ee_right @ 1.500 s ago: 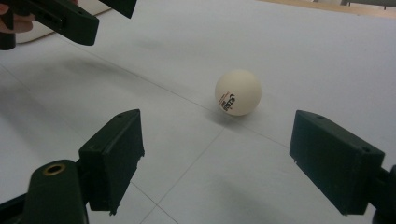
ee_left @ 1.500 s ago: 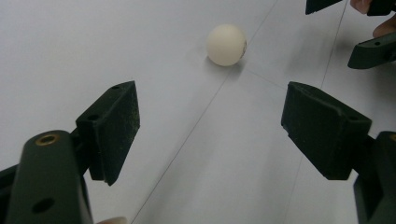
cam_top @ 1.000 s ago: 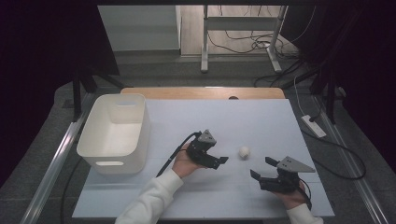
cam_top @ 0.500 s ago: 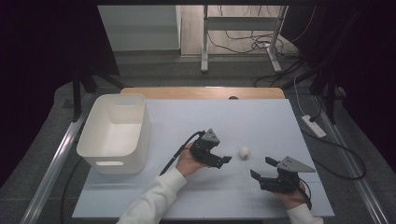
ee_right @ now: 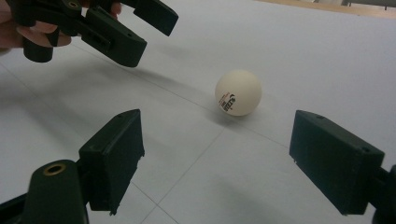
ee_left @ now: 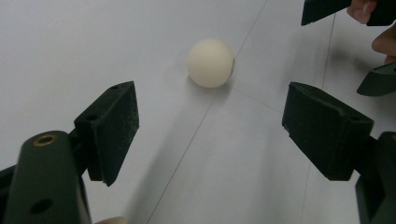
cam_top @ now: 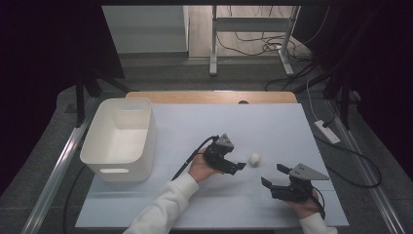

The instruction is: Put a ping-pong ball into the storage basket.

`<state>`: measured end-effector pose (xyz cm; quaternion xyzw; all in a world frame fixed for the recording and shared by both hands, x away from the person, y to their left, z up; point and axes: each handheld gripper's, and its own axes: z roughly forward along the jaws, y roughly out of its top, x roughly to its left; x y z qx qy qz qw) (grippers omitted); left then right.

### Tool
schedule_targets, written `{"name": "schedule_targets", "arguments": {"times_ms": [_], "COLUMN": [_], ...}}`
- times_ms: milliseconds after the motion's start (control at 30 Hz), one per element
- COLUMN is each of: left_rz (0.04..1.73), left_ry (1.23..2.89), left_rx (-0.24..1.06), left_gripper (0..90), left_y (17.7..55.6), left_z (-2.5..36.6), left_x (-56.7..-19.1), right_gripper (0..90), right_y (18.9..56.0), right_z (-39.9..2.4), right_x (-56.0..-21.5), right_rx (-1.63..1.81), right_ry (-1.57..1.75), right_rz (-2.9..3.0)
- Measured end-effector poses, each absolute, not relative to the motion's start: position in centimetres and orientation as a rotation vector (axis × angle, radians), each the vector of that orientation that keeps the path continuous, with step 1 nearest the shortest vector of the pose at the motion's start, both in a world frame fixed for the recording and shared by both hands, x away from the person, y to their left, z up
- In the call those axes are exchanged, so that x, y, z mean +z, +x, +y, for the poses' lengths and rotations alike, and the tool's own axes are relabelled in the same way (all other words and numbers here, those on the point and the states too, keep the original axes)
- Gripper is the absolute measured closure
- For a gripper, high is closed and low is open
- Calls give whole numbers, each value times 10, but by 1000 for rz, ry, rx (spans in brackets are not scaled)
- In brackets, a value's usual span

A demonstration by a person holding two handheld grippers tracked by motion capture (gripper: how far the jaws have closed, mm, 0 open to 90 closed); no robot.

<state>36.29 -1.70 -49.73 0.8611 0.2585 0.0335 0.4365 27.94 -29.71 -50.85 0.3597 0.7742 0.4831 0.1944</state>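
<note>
High view: both grippers' fingers were spread, left gripper (cam_top: 239, 167), right gripper (cam_top: 273, 176); ball (cam_top: 254, 158) lay untouched ahead on the desk (cam_top: 272, 122).

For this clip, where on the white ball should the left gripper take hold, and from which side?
Probably across the middle of the white ball, at its widest, coming straight on from the left gripper, whose open jaws already face it. It is round and lies free on the white table, so any off-centre pinch may squirt it away.
</note>
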Motion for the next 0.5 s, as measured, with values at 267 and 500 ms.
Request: {"name": "schedule_targets", "arguments": {"times_ms": [267, 500], "left_rz": [642, 636], "left_ry": [2144, 2155], "left_rx": [78, 77], "left_gripper": [198, 198], "left_y": [366, 368], "left_z": [-22, -28], "left_x": [-500, -503], "right_gripper": [178, 178], "right_y": [279, 279], "right_z": [-297, -297], "right_x": [-508, -508], "right_rx": [1356, 1356], "right_ry": [1008, 1006], "right_rz": [2170, 2170]}}
